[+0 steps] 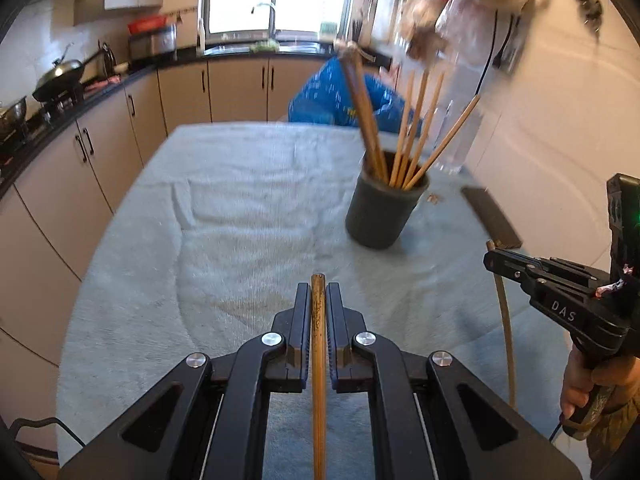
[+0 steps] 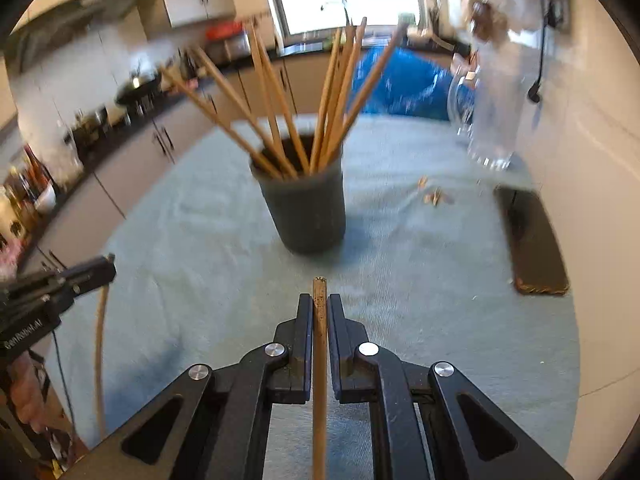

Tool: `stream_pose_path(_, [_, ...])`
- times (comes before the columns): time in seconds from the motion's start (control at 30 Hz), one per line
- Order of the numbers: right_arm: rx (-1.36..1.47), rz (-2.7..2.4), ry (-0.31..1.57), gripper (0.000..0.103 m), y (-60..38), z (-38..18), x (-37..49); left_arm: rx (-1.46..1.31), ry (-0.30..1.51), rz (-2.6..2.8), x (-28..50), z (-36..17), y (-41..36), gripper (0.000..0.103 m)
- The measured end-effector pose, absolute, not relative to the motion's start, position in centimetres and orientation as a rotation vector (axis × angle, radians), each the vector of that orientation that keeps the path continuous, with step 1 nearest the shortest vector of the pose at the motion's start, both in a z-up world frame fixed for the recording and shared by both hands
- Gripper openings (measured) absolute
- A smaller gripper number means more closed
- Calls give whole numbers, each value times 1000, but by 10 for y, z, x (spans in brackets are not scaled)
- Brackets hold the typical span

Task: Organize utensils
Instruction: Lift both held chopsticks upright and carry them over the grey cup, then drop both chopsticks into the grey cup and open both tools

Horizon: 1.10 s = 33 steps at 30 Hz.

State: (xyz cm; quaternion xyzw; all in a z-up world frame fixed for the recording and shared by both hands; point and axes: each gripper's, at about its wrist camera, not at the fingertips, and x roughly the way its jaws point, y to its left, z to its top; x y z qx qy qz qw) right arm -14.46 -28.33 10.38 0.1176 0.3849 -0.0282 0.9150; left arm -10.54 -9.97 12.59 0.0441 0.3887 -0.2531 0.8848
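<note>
Left gripper (image 1: 319, 300): chopstick (image 1: 319, 360) lengthwise, tip forward

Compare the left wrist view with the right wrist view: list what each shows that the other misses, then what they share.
Only the left wrist view shows the left gripper head-on, shut on its chopstick, plus the wok on the stove. Only the right wrist view shows the right gripper head-on, shut on its own chopstick, and the whole dark mat. Both show the dark cup of chopsticks, the cloth-covered table, the blue bag, the clear glass jar, and the opposite gripper at the frame edge holding a chopstick.
</note>
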Motion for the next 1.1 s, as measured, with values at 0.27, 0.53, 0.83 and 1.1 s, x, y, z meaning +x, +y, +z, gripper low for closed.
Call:
stream_pose_path(0.27, [207,-59,619,7,-270,148,-181,-4,752,-582,-133,154,-91,6])
stream_pose_path(0.53, [233,-47,518,7,-267,176,-203,-29,607,-643,-167,199,-88,6])
stream_pose_path(0.83, [305,-76,401,7,-288,206,-175,-86,481,-642,-137,249,-97,6])
stream_pose_path(1.1, [359,-108,236,7,-312,249,-125,-160,350,-624,-87,299,-118,7])
